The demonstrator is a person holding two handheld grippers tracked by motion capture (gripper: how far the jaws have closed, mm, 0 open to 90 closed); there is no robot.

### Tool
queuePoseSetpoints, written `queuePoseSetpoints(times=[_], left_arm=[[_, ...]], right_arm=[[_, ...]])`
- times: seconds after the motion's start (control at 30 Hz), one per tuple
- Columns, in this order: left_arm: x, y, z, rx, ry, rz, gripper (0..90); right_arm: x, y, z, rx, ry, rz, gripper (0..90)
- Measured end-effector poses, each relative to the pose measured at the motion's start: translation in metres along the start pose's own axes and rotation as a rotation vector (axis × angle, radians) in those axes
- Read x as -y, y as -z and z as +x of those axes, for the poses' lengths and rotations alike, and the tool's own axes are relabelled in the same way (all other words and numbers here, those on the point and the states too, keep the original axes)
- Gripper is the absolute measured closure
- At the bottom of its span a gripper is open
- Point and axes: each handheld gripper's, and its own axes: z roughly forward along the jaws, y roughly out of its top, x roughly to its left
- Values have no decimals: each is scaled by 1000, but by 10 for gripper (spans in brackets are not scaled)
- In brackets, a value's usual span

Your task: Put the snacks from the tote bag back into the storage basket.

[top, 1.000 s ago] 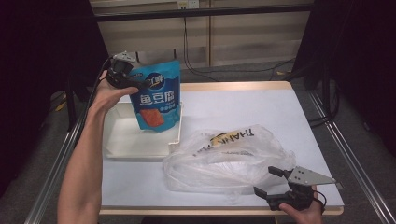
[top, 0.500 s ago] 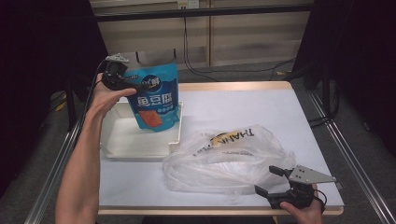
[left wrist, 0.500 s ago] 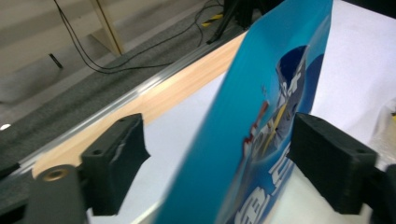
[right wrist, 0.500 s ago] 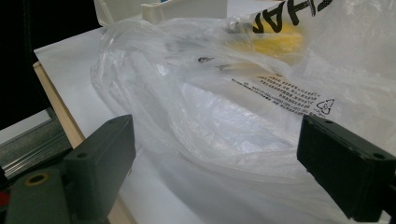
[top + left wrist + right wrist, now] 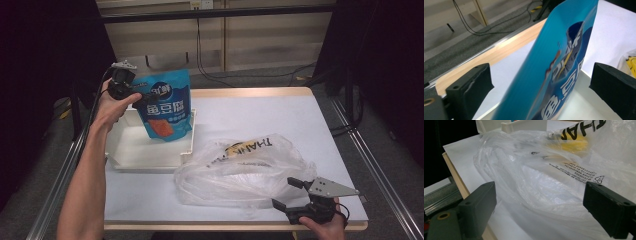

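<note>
**Now the blue pouch stands free between my left jaws, over the white tray**

Up at the far left of the table, my left gripper (image 5: 131, 91) sits level with the top edge of the blue pouch (image 5: 165, 107). Its jaws have just been opening, and in the left gripper view they stand wide on either side of the pouch (image 5: 554, 72), with clear space between each pad and the film. So nothing is pinched; the pouch is only between them. It hangs or leans roughly upright, long axis running top to bottom, its lower end down inside the white tray (image 5: 150, 152), near the tray's right wall. I judge it is being let go into the tray, so what matters next is drawing the left jaws back off the top edge, away from the pouch's flat faces, without dragging it over.

My right gripper (image 5: 290, 195) rests at the near right edge of the table, jaws spread wide and holding nothing. The plastic bag (image 5: 240, 165) lies just ahead of it, stretched across the table; in the right gripper view its crumpled near side (image 5: 541, 195) lies between and beyond the pads, which do not press on it. For the bag, the right hand is plainly nearer; for the pouch, the left.
</note>
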Motion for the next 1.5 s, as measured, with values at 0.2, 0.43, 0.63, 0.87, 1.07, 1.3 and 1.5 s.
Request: queuePoseSetpoints(times=[0.2, 0.43, 0.63, 0.87, 1.07, 1.3, 1.5], left_arm=[[11, 3, -1, -21, 23, -3, 28], [15, 16, -7, -44, 15, 11, 42], [23, 29, -16, -88, 10, -20, 59], [41, 41, -35, -79, -13, -83, 51], [54, 47, -42, -56, -4, -115, 31], [73, 60, -63, -66, -55, -123, 50], [90, 76, -75, -66, -37, -150, 64]], right_arm=[[-1, 0, 2, 6, 3, -2, 115], [-2, 0, 3, 4, 12, -2, 115], [-2, 0, 4, -4, 19, 1, 114], [-2, 0, 4, 0, 20, 3, 114], [-2, 0, 4, 1, 19, 3, 115], [-2, 1, 4, 9, 20, 1, 114], [-2, 2, 4, 12, 17, 0, 114]])
